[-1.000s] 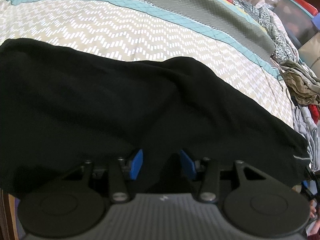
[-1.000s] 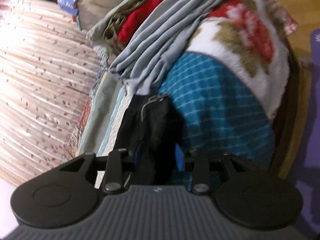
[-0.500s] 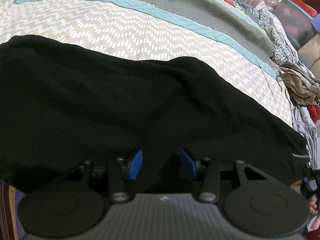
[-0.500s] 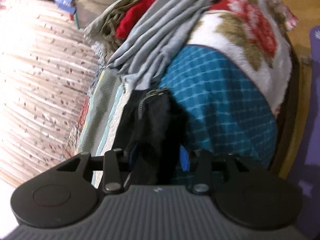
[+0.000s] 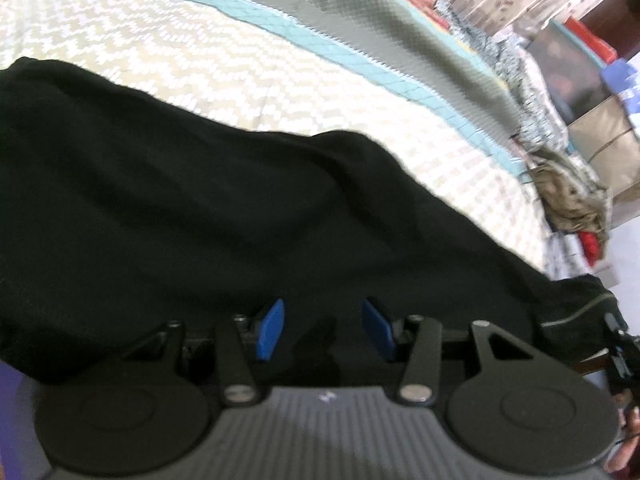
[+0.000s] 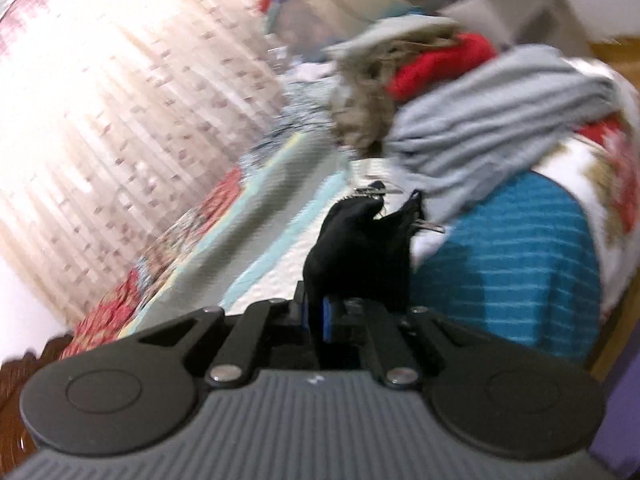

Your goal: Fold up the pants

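Across the bed [image 5: 192, 60] the black pants [image 5: 208, 216] lay spread lengthwise, no fold finished yet. Right gripper [image 6: 318, 314] jaws had just been closing and now pinched one end of the pants [image 6: 360, 248], lifted off the bedspread. Left gripper [image 5: 322, 330] jaws stood apart with dark cloth between them; grip unclear. Far half of the bed was bare for folding; a clothes pile [image 6: 480, 104] crowded the right end.
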`<state>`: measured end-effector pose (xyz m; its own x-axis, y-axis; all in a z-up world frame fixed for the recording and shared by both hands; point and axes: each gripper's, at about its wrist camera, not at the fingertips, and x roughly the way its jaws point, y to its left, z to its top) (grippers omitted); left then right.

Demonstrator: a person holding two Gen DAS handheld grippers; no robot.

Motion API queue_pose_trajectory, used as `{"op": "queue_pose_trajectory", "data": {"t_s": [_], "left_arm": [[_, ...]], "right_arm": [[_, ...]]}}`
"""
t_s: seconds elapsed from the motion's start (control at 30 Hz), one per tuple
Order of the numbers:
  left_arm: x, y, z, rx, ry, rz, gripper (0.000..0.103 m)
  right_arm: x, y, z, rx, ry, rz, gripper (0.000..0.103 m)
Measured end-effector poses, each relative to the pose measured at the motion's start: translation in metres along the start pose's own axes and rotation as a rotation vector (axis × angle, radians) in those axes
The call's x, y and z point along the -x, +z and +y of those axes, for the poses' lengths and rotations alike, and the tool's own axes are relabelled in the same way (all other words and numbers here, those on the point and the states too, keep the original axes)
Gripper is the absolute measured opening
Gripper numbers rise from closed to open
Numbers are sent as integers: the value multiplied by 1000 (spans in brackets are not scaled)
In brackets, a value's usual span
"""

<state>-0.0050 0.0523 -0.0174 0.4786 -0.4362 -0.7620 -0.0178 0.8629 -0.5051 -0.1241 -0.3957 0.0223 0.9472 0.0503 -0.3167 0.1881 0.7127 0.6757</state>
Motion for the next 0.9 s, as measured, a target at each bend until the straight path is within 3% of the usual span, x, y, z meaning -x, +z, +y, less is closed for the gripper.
{"op": "queue_pose_trajectory", "data": {"t_s": [0.2, 0.4, 0.43, 0.57, 0.67, 0.9], "left_arm": [[1, 13, -16, -9, -129, 20, 47], [-19, 27, -28, 19, -239, 64, 68], [-24, 28, -28, 33, -244, 75, 76], [-49, 27, -25, 97, -249, 134, 78], [-61, 25, -29, 99, -241, 155, 78], [-75, 35, -50, 73, -340, 172, 78]], "right_arm": [[-32, -22, 59, 179, 159, 127, 7], [-69, -74, 112, 296, 332, 356, 6], [-77, -88, 117, 326, 347, 403, 6], [-90, -143, 136, 477, 339, 543, 6], [-91, -151, 139, 514, 334, 564, 6], [-79, -154, 148, 643, 353, 522, 7]]}}
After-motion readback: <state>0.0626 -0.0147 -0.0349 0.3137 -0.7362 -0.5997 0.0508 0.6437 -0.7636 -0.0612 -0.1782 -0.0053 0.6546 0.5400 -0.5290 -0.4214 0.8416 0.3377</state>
